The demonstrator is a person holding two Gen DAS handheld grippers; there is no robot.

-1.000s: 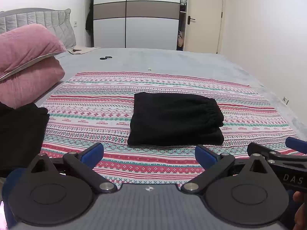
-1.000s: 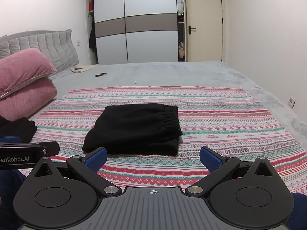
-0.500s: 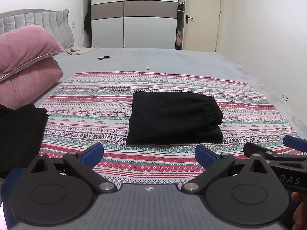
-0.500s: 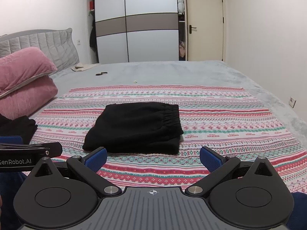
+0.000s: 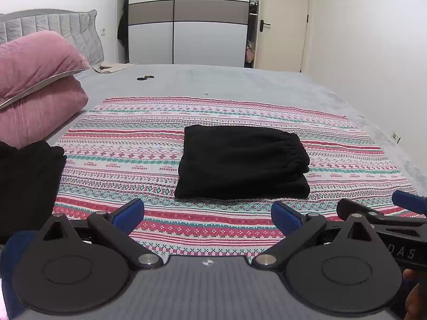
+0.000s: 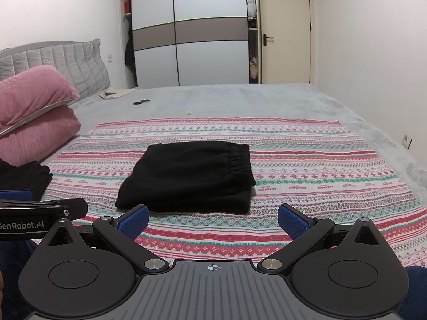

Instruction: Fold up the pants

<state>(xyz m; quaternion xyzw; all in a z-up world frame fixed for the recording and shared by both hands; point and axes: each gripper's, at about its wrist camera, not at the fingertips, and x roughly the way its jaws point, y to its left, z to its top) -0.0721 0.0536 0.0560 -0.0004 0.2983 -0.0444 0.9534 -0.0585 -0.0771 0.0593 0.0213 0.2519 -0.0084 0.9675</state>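
The black pants (image 5: 241,164) lie folded into a compact rectangle on the striped patterned blanket (image 5: 128,144), elastic waistband to the right. They also show in the right wrist view (image 6: 189,176). My left gripper (image 5: 207,213) is open and empty, held back from the pants near the blanket's front edge. My right gripper (image 6: 213,220) is open and empty, also short of the pants. Each gripper's side shows at the edge of the other's view.
Two pink pillows (image 5: 34,85) are stacked at the left by the grey headboard (image 5: 53,26). Another dark garment pile (image 5: 26,181) lies at the left front. A small black item (image 5: 145,78) lies on the grey bedspread. A wardrobe and door stand behind.
Both grippers have drifted slightly; the pants sit marginally lower and left in the left view. The pants have not moved on the blanket.
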